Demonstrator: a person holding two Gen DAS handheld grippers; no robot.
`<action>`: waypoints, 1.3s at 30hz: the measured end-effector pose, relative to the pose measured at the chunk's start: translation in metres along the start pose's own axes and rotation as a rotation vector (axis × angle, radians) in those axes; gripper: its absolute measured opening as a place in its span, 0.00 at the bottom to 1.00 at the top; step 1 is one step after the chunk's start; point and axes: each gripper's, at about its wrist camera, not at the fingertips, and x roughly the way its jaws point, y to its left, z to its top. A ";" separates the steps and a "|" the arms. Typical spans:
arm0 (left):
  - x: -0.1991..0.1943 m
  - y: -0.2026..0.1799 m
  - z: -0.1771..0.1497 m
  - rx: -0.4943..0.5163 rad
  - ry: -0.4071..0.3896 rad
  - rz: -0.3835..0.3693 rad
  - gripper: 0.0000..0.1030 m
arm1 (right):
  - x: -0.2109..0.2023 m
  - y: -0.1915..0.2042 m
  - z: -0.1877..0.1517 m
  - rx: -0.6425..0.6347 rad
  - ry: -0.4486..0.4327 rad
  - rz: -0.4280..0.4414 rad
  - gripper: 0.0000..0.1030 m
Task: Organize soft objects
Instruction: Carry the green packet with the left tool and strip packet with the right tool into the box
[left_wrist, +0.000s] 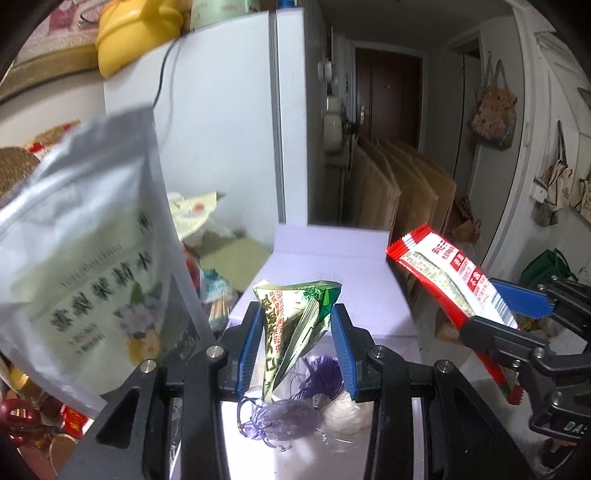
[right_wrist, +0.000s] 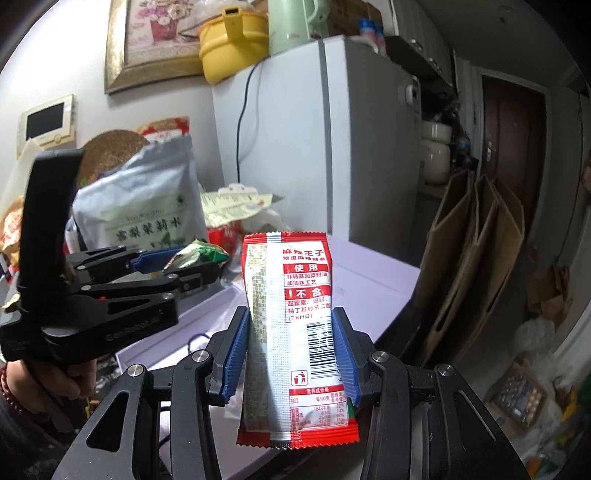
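Soft snack packets are held up over the pale purple box: a crinkly green foil packet pinched by the left gripper, a light, bendy red-and-white packet squeezed mid-body by the right gripper, likely slippery.

A crumpled green and cream snack packet stands pinched between the blue pads of the left claw, held above a purple tasselled sachet. A flat red and white snack packet stands upright, barcode side showing, clamped in the right claw.
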 end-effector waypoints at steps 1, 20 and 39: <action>0.005 0.000 -0.002 0.001 0.012 0.001 0.37 | 0.004 -0.001 -0.001 0.000 0.010 0.002 0.42; 0.079 0.005 -0.044 -0.002 0.247 0.065 0.37 | 0.062 -0.019 -0.027 0.026 0.204 0.038 0.42; 0.068 0.007 -0.039 0.013 0.202 0.077 0.42 | 0.096 -0.005 -0.023 0.013 0.239 0.133 0.42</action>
